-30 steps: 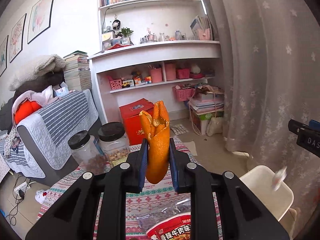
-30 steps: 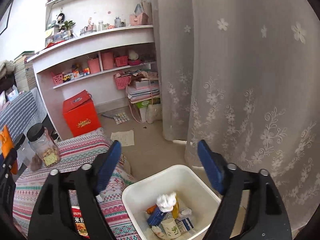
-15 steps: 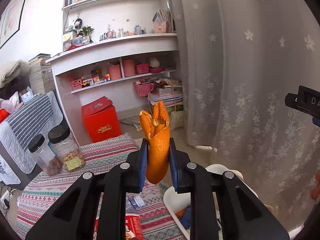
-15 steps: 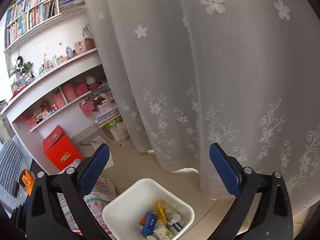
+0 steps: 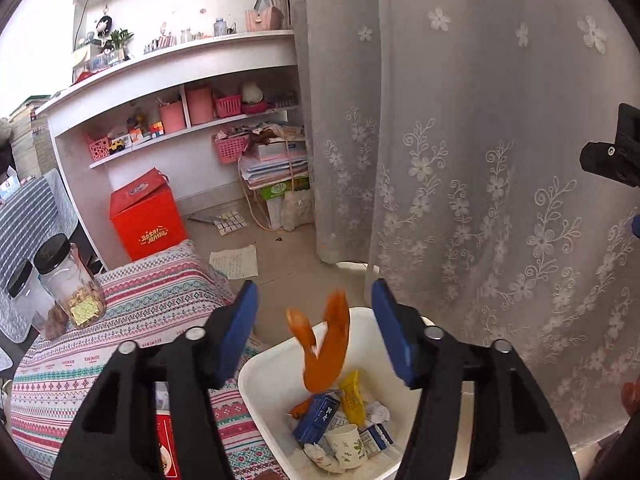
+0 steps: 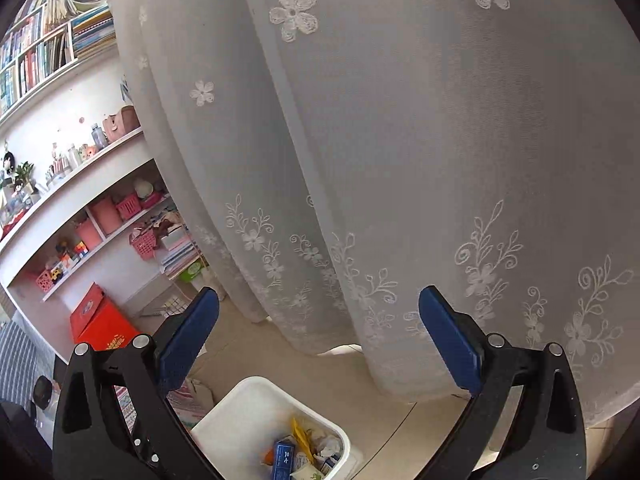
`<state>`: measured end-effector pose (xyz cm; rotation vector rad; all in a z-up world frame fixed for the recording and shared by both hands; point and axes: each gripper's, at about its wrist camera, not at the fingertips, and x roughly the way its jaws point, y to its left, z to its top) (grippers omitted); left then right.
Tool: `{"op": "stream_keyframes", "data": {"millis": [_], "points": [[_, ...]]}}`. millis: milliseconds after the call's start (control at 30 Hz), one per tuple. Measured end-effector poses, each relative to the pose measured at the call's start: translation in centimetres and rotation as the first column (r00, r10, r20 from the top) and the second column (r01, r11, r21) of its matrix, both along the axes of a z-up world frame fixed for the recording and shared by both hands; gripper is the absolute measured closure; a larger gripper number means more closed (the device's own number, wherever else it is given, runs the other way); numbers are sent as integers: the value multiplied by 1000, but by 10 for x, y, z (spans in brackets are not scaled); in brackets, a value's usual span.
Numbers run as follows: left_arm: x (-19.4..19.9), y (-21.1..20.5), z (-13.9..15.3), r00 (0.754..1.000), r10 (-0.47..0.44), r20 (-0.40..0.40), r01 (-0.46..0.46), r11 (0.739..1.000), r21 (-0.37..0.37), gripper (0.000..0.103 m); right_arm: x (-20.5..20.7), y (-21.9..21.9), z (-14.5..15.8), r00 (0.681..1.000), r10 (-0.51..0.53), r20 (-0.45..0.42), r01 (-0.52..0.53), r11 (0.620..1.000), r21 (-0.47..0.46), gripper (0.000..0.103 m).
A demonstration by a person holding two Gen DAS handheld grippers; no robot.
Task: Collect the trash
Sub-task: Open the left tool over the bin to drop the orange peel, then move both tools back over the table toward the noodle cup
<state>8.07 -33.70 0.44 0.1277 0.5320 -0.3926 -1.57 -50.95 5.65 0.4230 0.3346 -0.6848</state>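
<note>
In the left wrist view an orange peel (image 5: 324, 350) falls, blurred, between the spread blue pads of my left gripper (image 5: 314, 320), touching neither pad; the jaws are opening. Below it stands a white trash bin (image 5: 260, 384) holding a blue carton, a yellow wrapper, a paper cup and crumpled paper. My right gripper (image 6: 318, 322) stands wide open and empty, facing the curtain, with the same white bin (image 6: 240, 412) low in its view. Part of the right gripper's black body (image 5: 612, 152) shows at the left wrist view's right edge.
A table with a striped patterned cloth (image 5: 152, 304) carries two black-lidded jars (image 5: 70, 280) and a red food packet, left of the bin. A sheer embroidered curtain (image 5: 480, 160) hangs right behind the bin. A red box (image 5: 146, 220), white shelves (image 5: 180, 80) and papers on the floor lie beyond.
My left gripper swung right from over the table to above the bin, then opened and let go of the orange peel, which now drops. The right gripper turned toward the curtain and opened slightly wider.
</note>
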Motion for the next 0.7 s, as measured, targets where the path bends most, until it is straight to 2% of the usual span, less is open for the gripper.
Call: {"op": "stream_keyframes", "data": {"millis": [100,167,433,567,700], "points": [[0,-2,-3,1000,-2,-13,3,1000,23,33,2,2,0,1000,3,-11,-3,1000,-10,7],[0,0,-3,1000,5,-20,-5,1000,23,24,4,6,0,1000,10,-25,-10,1000,-24,7],[4,32,6,996,68,-49,-69,998,0,15,23,39,-9,985,70,-156,-90,988,-123,7],[6,55,9,991,116,-60,-116,993,3,13,35,68,-12,971,107,-212,-150,969,-195,7],[10,84,9,981,175,-79,-176,984,-5,11,47,96,-18,948,172,-267,-234,946,-223,7]]}}
